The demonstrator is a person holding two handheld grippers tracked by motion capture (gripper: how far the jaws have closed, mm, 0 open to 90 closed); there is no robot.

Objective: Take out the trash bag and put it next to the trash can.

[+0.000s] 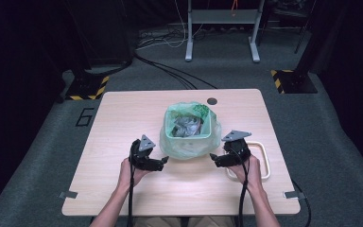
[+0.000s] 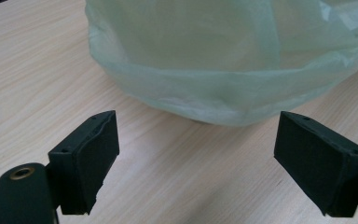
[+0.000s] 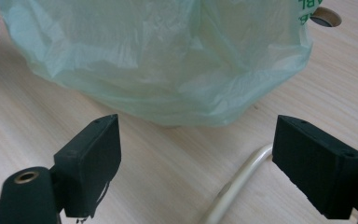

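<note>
Holding a gripper in each hand, we flank the green bag [image 1: 182,147], which serves as the reference for every position below. Nearest to us, the left gripper [image 1: 163,161] rests low on the table [image 1: 113,118] just left of the bag's near edge, jaws apart and gripping nothing; in the left gripper view the bag [image 2: 223,70] bulges ahead of both pads without touching them. The right gripper [image 1: 212,157] sits just right of the bag, jaws likewise apart and unloaded, with the bag [image 3: 158,60] ahead of them. A cream wire frame [image 1: 264,158] lies flat on the table right of the bag, partly under the right hand; its curved rod [image 3: 240,179] passes between the right jaws' view. Farther out, the bag lines a pale green bin [image 1: 190,136] at table centre, crumpled grey material [image 1: 187,126] inside. Beyond the bag, a round hole [image 1: 211,101] marks the table's far edge.
</note>
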